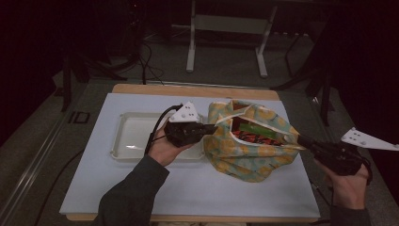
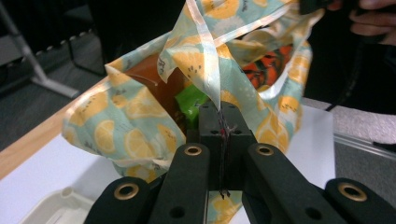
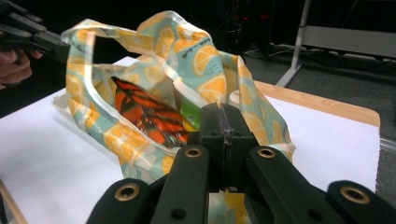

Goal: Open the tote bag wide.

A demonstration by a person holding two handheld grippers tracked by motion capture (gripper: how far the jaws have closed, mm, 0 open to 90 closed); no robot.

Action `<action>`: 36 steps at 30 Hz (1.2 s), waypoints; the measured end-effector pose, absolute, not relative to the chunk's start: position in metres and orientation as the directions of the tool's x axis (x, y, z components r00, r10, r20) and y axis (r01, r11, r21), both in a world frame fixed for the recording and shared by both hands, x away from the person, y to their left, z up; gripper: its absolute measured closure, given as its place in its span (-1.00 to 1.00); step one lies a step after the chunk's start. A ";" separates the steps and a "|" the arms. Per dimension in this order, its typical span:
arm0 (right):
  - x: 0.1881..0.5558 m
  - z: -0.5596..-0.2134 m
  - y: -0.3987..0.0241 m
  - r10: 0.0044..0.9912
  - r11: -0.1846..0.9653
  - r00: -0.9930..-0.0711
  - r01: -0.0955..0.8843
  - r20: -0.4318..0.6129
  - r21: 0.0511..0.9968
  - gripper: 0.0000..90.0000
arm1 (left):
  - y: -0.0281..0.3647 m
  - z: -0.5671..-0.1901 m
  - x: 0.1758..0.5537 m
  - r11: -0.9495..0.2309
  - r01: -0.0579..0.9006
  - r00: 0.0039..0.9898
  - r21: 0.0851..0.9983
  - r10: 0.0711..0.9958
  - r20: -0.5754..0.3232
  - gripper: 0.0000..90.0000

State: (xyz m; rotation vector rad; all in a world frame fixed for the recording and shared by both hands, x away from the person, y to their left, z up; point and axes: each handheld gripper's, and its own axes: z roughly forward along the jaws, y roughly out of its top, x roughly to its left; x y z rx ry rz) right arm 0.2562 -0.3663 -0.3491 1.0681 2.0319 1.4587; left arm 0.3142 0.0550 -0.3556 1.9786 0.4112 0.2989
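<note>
White tabletop (image 1: 188, 188): left gripper (image 1: 212, 127) and right gripper (image 1: 301, 140) each clamped on lemon-print bag (image 1: 244, 160) rim; pull evenly apart, keep mouth wide, avoid tipping snack packets (image 1: 254, 138)

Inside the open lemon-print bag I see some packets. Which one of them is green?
The green packet lies toward the far side of the lemon-print bag, behind the orange-and-black packet, which lies nearer the person.
</note>
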 end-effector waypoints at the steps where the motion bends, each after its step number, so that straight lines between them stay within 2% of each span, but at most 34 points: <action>1: 0.256 -0.351 -0.368 0.775 0.161 -0.624 0.342 0.096 0.926 0.98 | 0.055 -0.358 0.314 -0.410 0.152 0.910 0.900 0.413 0.035 0.98; 6: 0.255 -0.370 -0.374 0.767 0.193 -0.635 0.368 0.094 0.910 0.97 | 0.055 -0.381 0.320 -0.447 0.179 0.924 0.876 0.382 0.005 0.98; 10: 0.257 -0.387 -0.380 0.769 0.202 -0.629 0.406 0.112 0.891 0.97 | 0.047 -0.401 0.322 -0.524 0.176 0.934 0.833 0.357 0.028 0.97; 17: 0.263 -0.409 -0.382 0.785 0.207 -0.604 0.468 0.140 0.859 0.96 | 0.033 -0.429 0.333 -0.594 0.220 0.924 0.774 0.382 0.030 0.97; 19: 0.265 -0.412 -0.382 0.785 0.208 -0.602 0.479 0.147 0.853 0.90 | 0.029 -0.432 0.336 -0.600 0.229 0.917 0.766 0.397 0.036 0.97; 21: 0.267 -0.410 -0.382 0.786 0.206 -0.600 0.483 0.151 0.851 0.76 | 0.027 -0.433 0.338 -0.601 0.234 0.913 0.764 0.406 0.040 0.97; 27: 0.271 -0.386 -0.379 0.785 0.193 -0.605 0.441 0.132 0.877 0.59 | 0.028 -0.433 0.339 -0.576 0.239 0.905 0.782 0.424 0.035 0.93; 33: 0.279 -0.368 -0.367 0.775 0.206 -0.622 0.416 0.111 0.886 0.59 | 0.037 -0.424 0.336 -0.515 0.226 0.905 0.827 0.425 0.018 0.92; 36: 0.282 -0.364 -0.360 0.769 0.220 -0.631 0.407 0.099 0.887 0.76 | 0.041 -0.418 0.331 -0.483 0.199 0.906 0.853 0.423 0.029 0.93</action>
